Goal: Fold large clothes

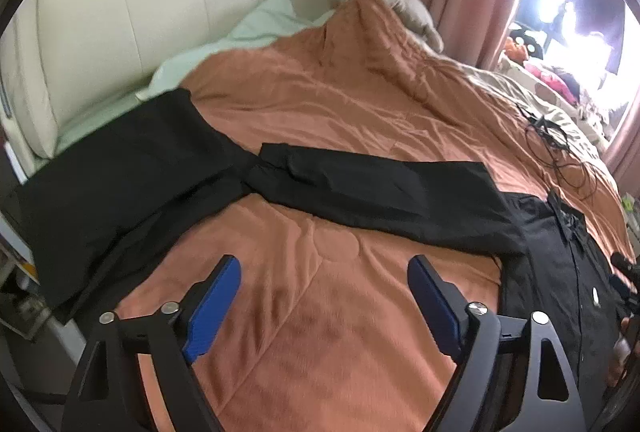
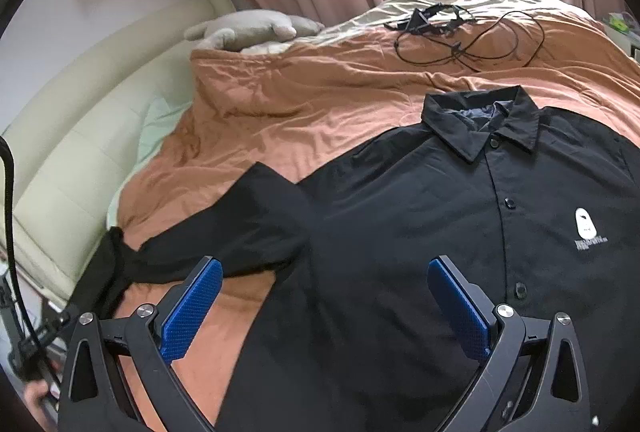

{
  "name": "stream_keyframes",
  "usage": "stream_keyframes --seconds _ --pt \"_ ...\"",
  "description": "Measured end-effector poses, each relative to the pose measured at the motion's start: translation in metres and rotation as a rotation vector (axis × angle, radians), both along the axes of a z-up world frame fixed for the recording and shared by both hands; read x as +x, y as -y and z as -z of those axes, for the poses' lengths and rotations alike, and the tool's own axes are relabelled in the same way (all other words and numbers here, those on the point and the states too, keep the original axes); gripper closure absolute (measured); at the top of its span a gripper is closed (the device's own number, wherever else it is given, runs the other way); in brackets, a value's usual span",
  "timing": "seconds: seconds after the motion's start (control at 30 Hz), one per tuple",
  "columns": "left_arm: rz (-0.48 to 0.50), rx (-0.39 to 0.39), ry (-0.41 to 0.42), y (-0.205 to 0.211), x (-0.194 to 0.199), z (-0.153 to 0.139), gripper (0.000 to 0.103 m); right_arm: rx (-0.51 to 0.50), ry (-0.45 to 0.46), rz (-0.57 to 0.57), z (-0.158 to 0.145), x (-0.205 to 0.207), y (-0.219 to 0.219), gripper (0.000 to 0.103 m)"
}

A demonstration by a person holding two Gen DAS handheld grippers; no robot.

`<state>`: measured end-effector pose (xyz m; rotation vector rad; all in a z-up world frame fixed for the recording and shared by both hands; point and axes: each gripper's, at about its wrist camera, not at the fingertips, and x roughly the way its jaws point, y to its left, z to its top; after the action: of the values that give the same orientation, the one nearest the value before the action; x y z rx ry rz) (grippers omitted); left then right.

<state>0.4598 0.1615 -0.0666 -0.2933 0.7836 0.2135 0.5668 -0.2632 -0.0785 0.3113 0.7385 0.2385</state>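
A large black button-front shirt of thin woven cloth (image 2: 420, 216) lies face up on the bed's rust-orange quilted cover (image 2: 304, 104), its collar (image 2: 480, 128) pointing toward the far, window-side edge of the bed and its body running to the near edge. One long black sleeve (image 1: 360, 192) stretches flat across the cover toward the cream padded headboard (image 1: 100, 32), where it meets a second flat piece of black cloth (image 1: 120, 188) at the headboard-side edge — whether that is part of the same garment I cannot tell.

The left gripper (image 1: 324, 296) hangs over bare cover near the bed's near edge, jaws released and wide, nothing between them. The right gripper (image 2: 324, 296) is likewise spread and empty, poised above the shirt's side hem near the armpit.

The cloth looks light, limp and slightly slick — it will drape and slide rather than hold a crease, and a pinch of one layer may let the layer below lag behind. I would judge the best holds to be the firmer seamed spots: the sleeve's cuff end, the shoulder seam beside the collar, and the bottom hem corner. The soft cover underneath may bunch up with it, so a shallow pinch on the shirt's edge seems safer. A tangle of black cable (image 2: 472, 40) lies well apart near the far edge.
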Motion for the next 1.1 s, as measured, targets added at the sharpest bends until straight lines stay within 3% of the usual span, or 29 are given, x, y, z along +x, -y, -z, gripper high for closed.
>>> stream_keyframes --seconds 0.13,0.57,0.67,0.77,0.83,0.87,0.9,0.93,1.1 --pt "-0.025 -0.062 -0.04 -0.012 0.033 0.019 0.025 -0.008 -0.041 0.002 0.015 0.025 0.002 0.011" --pt "-0.123 -0.214 -0.195 -0.04 0.129 0.088 0.029 0.044 -0.076 -0.004 0.037 0.079 -0.005 0.013" --pt "-0.156 -0.237 -0.235 -0.045 0.141 0.105 0.038 0.095 -0.096 -0.011 0.046 0.087 -0.006 0.026" --pt "-0.195 -0.232 -0.203 -0.05 0.146 0.108 0.048 0.125 -0.112 -0.023 0.055 0.095 -0.008 0.043" --pt "-0.218 -0.224 -0.186 -0.053 0.148 0.105 0.066 0.134 -0.124 -0.028 0.061 0.101 -0.011 0.062" --pt "-0.213 -0.229 -0.178 -0.053 0.149 0.103 0.084 0.148 -0.136 -0.03 0.065 0.104 -0.012 0.067" --pt "-0.205 -0.224 -0.164 -0.053 0.149 0.1 0.097 0.17 -0.148 -0.033 0.069 0.106 -0.012 0.079" --pt "-0.2 -0.219 -0.152 -0.053 0.148 0.095 0.097 0.203 -0.167 -0.036 0.075 0.109 -0.012 0.086" --pt "-0.17 -0.17 -0.056 -0.048 0.145 0.059 0.1 0.275 -0.258 -0.064 0.108 0.119 -0.024 0.089"
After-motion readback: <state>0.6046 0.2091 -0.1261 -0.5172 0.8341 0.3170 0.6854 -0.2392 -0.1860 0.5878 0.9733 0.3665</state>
